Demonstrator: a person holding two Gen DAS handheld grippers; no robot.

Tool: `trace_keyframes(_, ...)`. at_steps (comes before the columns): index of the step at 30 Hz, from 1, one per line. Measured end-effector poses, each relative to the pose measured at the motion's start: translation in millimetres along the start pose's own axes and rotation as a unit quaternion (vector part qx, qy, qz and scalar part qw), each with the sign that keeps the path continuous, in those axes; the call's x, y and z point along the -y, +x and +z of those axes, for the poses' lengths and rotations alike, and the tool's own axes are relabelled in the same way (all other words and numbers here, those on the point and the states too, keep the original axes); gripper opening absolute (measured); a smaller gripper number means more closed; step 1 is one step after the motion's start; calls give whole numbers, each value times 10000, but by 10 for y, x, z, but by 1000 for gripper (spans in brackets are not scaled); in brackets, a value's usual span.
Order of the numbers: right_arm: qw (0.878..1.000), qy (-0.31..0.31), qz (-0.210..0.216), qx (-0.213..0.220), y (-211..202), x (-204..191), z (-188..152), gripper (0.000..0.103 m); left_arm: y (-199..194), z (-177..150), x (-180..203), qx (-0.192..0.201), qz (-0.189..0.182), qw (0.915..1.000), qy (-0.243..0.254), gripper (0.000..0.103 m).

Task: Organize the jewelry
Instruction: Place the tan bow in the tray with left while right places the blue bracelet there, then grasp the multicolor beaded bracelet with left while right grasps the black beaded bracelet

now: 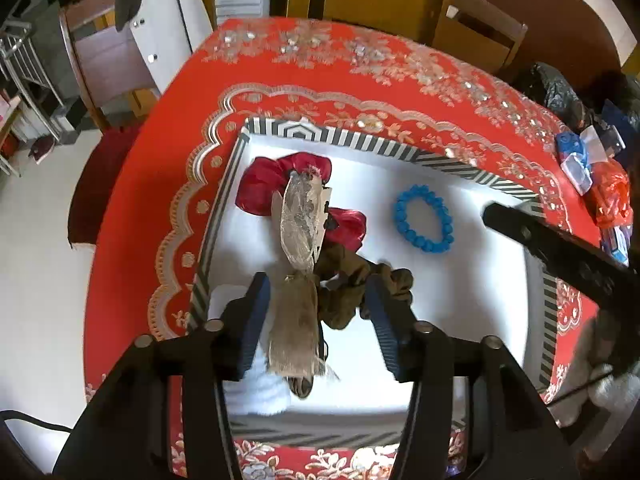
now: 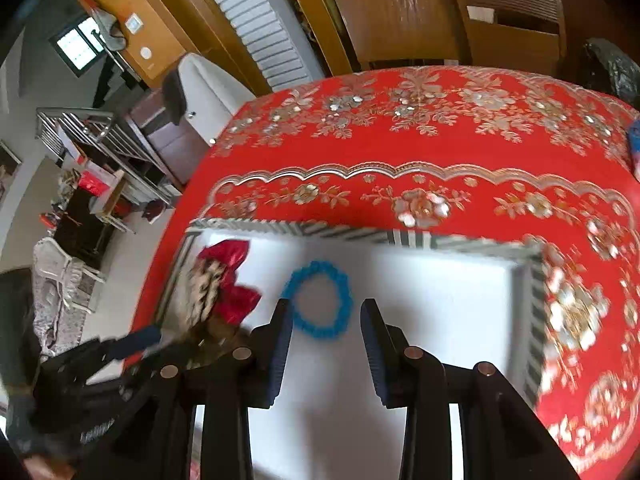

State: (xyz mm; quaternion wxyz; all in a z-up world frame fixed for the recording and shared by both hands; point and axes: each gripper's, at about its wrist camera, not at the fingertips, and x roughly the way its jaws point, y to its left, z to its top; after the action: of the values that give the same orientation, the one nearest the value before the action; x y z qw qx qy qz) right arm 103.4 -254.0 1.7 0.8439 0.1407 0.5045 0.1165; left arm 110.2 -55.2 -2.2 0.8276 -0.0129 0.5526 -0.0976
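We work over a table covered by a red tablecloth [image 1: 312, 84] with gold and silver floral embroidery. On it sits a shallow tray [image 1: 360, 142] with a white floor and a black-and-white striped rim. Wooden chairs [image 2: 404, 24] stand at the far edge of the table in the upper part of the right wrist view, and a white louvred panel [image 2: 256, 24] lies behind them. At the right edge of the left wrist view we see a heap of small bags and packets [image 1: 592, 168] on the cloth.

Inside the tray, a blue bead bracelet [image 1: 425, 219] lies flat as a closed ring right of centre, apart from the other items. At the tray's left side lies a red satin scrunchie [image 1: 272, 188]. A sheer beige ribbon hair piece [image 1: 298, 248] crosses it; its long axis runs from the upper middle of the frame down toward the lower middle. A brown scrunchie [image 1: 348, 280] lies just right of the ribbon's lower part.

The left gripper [image 1: 316, 300] has its fingers apart; the ribbon passes between them, and the right finger touches the brown scrunchie. We cannot tell whether anything is gripped.

The right gripper [image 2: 326, 316] has its fingers apart and holds nothing; the bracelet's lower edge shows between the tips, by the left finger.
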Motion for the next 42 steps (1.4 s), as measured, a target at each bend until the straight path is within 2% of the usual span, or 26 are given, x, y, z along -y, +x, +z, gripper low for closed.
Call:
trace_keyframes(3,10000,-51,-23,72,-210,-33,-155,38,-159,-71,26,161,105,9998,61,52)
trace_keyframes(11,9991,-80,-190,373,-814,-44,-711,41,-540,-354,130,486,288,9981,226,52)
trace_keyframes(15,9985,37,-215,499,-1077,33,-967,42,-698,-520,166,542,251,9979,232,53)
trace_keyframes(20,9984,165,-388,365,-1258,168,-1344,42,-898,-804,184,528,112,9983,216,53)
trace_keyframes(26,9988,158,-446,81,-1253,214,-1824,42,-911,-1181,195,227,-26,9994,242,55)
trace_keyframes(31,9993,202,-275,-131,-1176,202,-2150,42,-767,-1577,227,-268,-242,9989,295,55)
trace_keyframes(36,9994,151,-183,-258,-1129,151,-2330,42,-637,-1911,285,-635,-466,9959,436,55)
trace_keyframes(42,9994,66,-133,-302,-1120,99,-2410,42,-476,-2255,457,-928,-466,9902,933,55)
